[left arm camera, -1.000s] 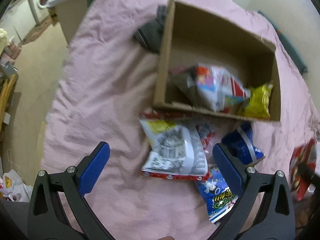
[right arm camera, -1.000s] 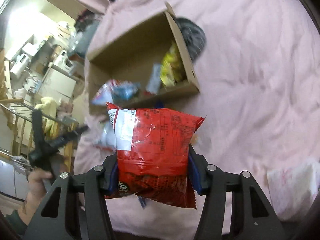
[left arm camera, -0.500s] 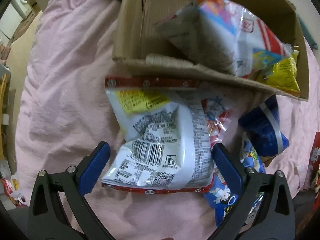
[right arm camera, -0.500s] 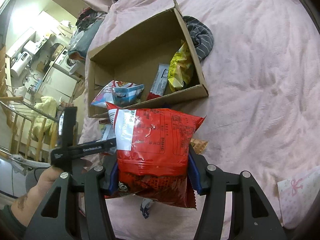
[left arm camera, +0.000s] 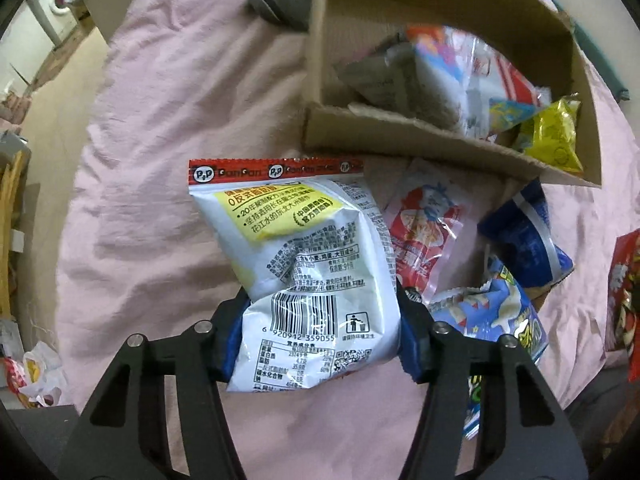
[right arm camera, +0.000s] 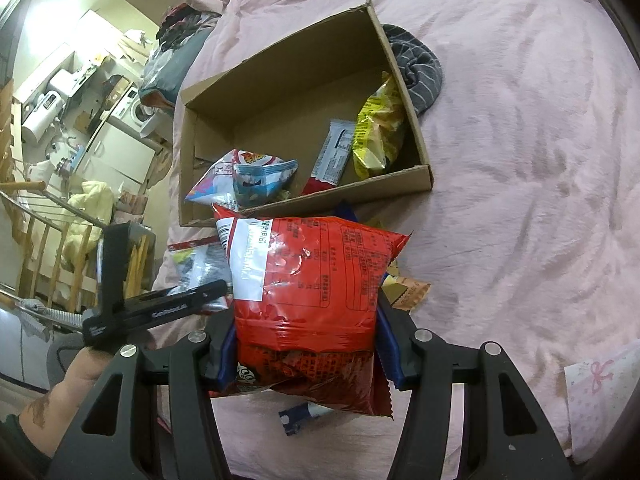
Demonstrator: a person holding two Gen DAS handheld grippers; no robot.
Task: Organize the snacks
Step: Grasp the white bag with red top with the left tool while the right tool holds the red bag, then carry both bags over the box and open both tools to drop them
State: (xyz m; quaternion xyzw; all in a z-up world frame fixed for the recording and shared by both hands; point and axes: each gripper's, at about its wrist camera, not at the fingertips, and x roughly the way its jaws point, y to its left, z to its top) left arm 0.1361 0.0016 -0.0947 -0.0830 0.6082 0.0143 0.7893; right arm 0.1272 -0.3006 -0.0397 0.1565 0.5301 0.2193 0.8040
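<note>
My left gripper (left arm camera: pixel 320 336) is shut on a white snack bag (left arm camera: pixel 304 264) with a red top strip, held just in front of the cardboard box (left arm camera: pixel 400 140). My right gripper (right arm camera: pixel 306 356) is shut on a red snack bag (right arm camera: pixel 308 280), held before the same box (right arm camera: pixel 372 188). The box holds a yellow bag (right arm camera: pixel 378 132), a blue-white bag (right arm camera: pixel 256 180) and a wrapped bar (right arm camera: pixel 334 156). The left gripper also shows at the left of the right wrist view (right arm camera: pixel 160 308).
Loose snack bags lie on the pink bedspread (left arm camera: pixel 168 128) right of the white bag: a red-white one (left arm camera: pixel 428 232), a dark blue one (left arm camera: pixel 524 240), a blue cartoon one (left arm camera: pixel 496 324). A grey striped cloth (right arm camera: pixel 420 68) lies beside the box. A patterned paper (right arm camera: pixel 600 392) lies at right.
My left gripper closed on the white snack bag, which it straddled open half a second ago. My right gripper still holds the red bag and drifted slightly toward the box.
</note>
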